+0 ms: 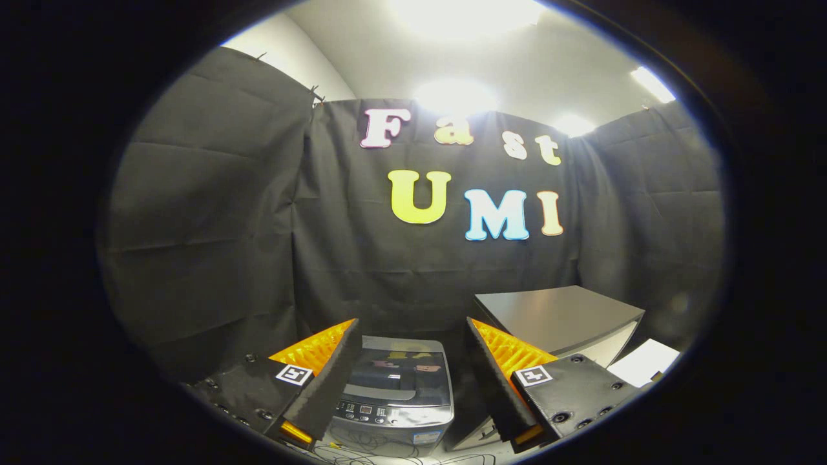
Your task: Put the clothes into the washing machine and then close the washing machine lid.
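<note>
While the gripper (413, 336) hangs above the floor with its jaws spread wide and nothing between them, the washing machine (394, 394) sits low in the gap between the two fingers, a little beyond their tips. Its lid (397, 371) lies flat and closed over the top, dark and glossy enough to throw back a reflection of the booth wall. Along the front edge of the machine runs a control panel (368, 410) with small buttons and a display. Loose cables (362, 445) trail on the floor just in front of the machine.

To the right of the washing machine, behind the right finger, stands a grey bench (562, 316) with a bare, flat top and a pale side. Further right and lower, a white sheet (646, 361) lies flat, perhaps paper or a board; the edge of the view is too warped to be sure. Black cloth (213, 226) hangs behind everything, and bright ceiling lights (455, 97) glare above it.
</note>
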Action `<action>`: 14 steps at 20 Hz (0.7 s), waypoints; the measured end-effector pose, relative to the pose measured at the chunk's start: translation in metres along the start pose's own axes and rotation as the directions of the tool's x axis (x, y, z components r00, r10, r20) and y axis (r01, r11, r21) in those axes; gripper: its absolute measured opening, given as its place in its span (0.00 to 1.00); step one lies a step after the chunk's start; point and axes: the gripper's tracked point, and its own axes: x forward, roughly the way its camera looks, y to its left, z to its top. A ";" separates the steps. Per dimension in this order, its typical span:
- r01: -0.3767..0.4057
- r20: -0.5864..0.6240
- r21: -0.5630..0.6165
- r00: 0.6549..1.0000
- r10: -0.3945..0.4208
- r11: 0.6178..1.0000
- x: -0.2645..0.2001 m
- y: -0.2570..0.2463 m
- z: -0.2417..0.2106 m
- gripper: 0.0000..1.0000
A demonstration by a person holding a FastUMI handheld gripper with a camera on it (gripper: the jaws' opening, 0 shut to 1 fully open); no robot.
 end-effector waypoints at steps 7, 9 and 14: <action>-0.025 0.025 0.009 0.999 0.025 1.000 -0.050 -0.021 -0.002 0.98; -0.027 0.030 0.016 0.999 0.026 1.000 -0.062 -0.027 -0.002 0.98; -0.035 0.044 0.024 0.998 0.034 0.999 -0.085 -0.035 0.000 0.98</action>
